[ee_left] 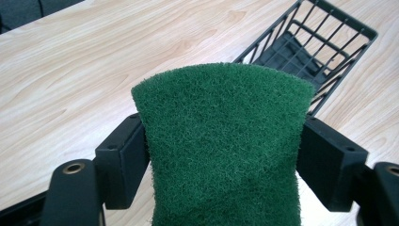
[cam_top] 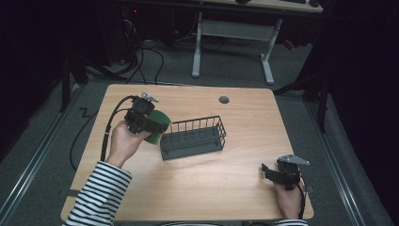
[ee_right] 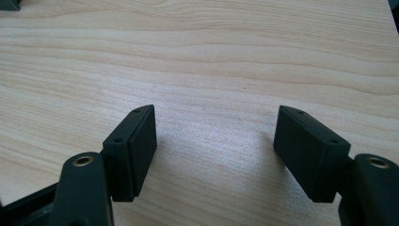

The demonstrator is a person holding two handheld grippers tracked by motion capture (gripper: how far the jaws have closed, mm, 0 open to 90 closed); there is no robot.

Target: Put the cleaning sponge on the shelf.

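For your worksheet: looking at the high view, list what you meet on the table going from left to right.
Left gripper clamped on the green scouring pad → black wire basket → round hole in the table → right gripper, jaws open over bare wood.

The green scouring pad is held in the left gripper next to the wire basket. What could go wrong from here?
1. The green scouring pad is soft and bows between the left gripper pads, so it may slip or twist out.
2. It hangs just beside the wire basket end wall; a low approach could catch the rim and push the light basket across the table.
3. The right gripper rests open, far away, so nothing steadies the basket.
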